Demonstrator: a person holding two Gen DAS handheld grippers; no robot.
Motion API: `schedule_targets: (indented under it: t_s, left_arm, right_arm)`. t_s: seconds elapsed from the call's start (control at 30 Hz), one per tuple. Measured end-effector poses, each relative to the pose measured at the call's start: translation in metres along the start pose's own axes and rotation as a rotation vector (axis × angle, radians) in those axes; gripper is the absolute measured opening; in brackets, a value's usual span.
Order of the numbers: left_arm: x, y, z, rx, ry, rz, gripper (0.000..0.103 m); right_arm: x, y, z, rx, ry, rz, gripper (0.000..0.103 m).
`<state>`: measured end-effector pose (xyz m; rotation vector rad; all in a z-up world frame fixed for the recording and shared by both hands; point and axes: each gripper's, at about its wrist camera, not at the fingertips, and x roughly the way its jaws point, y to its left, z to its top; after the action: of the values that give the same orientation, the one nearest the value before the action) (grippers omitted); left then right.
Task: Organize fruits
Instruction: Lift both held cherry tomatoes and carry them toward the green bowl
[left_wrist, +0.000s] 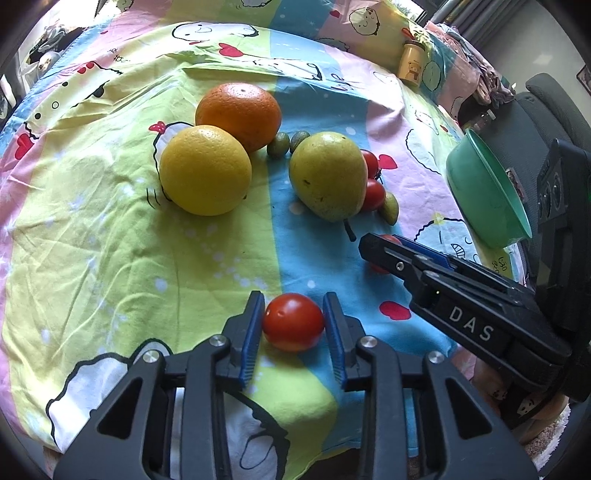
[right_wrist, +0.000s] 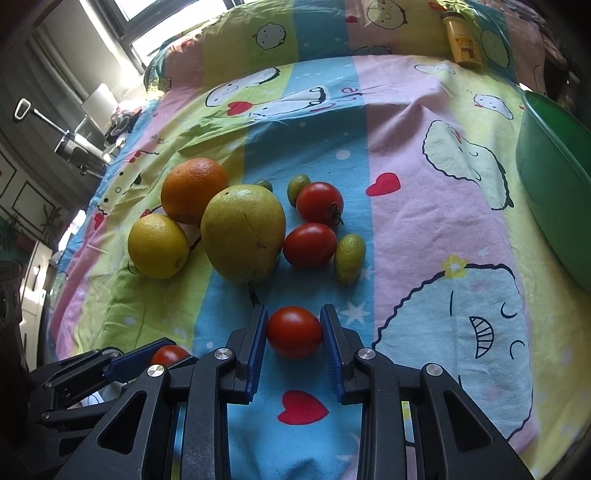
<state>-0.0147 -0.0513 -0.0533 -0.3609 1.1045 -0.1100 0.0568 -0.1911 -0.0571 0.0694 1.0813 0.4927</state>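
Note:
My left gripper (left_wrist: 293, 321) is shut on a red tomato (left_wrist: 293, 322) just above the bedsheet. My right gripper (right_wrist: 294, 332) is shut on another red tomato (right_wrist: 294, 332); it also shows in the left wrist view (left_wrist: 382, 254), low at the right. Beyond lie an orange (left_wrist: 238, 114), a yellow lemon (left_wrist: 205, 170), a green pear (left_wrist: 327, 175), two more tomatoes (right_wrist: 319, 203) (right_wrist: 309, 244) and small green fruits (right_wrist: 349, 258). A green bowl (right_wrist: 554, 188) sits at the right, apart from both grippers.
The fruits lie on a cartoon-print bedsheet (right_wrist: 424, 155) with wrinkles. A small yellow bottle (right_wrist: 463, 42) stands at the far right. A dark chair (left_wrist: 546, 110) is beyond the bed's right edge. Furniture and a window lie at the left.

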Motion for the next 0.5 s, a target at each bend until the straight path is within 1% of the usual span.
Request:
schedule_targets:
  t_s: [0.1, 0.23, 0.4, 0.5]
  left_arm:
    - [-0.007, -0.004, 0.004, 0.000, -0.016, -0.012, 0.032]
    - [-0.019, -0.013, 0.014, 0.007, -0.056, -0.029, 0.032]
    - [-0.030, -0.028, 0.031, 0.020, -0.092, -0.038, 0.032]
    - [-0.039, -0.039, 0.042, 0.032, -0.127, -0.046, 0.032]
  right_arm:
    - [-0.010, -0.003, 0.003, 0.019, -0.025, 0.026, 0.031]
    - [-0.030, -0.013, 0.009, 0.060, -0.080, 0.054, 0.031]
    - [-0.059, -0.025, 0.024, 0.107, -0.157, 0.060, 0.031]
    - [-0.078, -0.030, 0.034, 0.122, -0.208, 0.063, 0.031]
